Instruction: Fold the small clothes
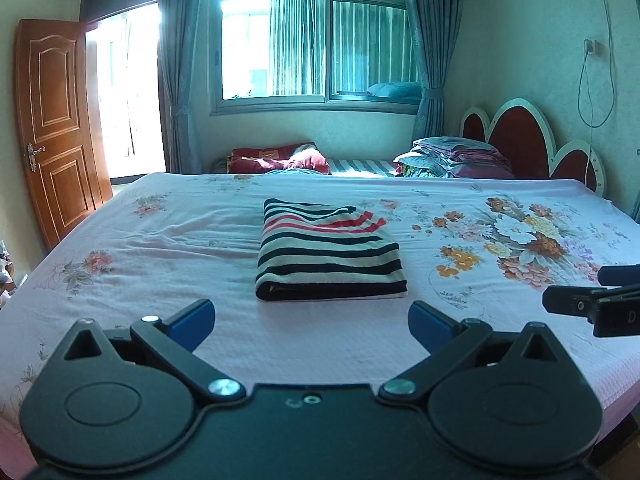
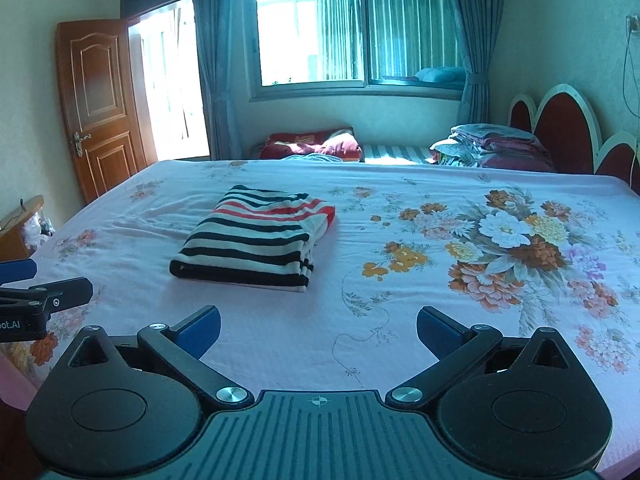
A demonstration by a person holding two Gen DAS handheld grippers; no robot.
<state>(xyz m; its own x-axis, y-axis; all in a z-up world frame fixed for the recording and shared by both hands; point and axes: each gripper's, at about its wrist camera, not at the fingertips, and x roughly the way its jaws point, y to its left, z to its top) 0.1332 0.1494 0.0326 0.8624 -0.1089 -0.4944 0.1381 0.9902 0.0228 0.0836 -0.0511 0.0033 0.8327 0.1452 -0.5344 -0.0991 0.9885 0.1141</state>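
your left gripper [image 1: 311, 322] has its 2 fingers spread wide and holds nothing; the right gripper [image 2: 319, 330] is the same. the striped garment [image 1: 330, 256] lies ahead of the left fingers, apart from them, folded into a thick rectangle on the floral bedsheet [image 1: 160, 264]; from the right fingers it sits ahead and to the left. it looks nearly done. if you tidy it, slide 1 finger under the near folded edge, pinch all layers, and square the red-striped corner.

Bright daylight through a wide window [image 1: 316, 40] at top centre, flanked by blue curtains [image 1: 180, 64]. Open wooden door [image 1: 56, 120] at left, scalloped red headboard [image 1: 528, 140] at right.
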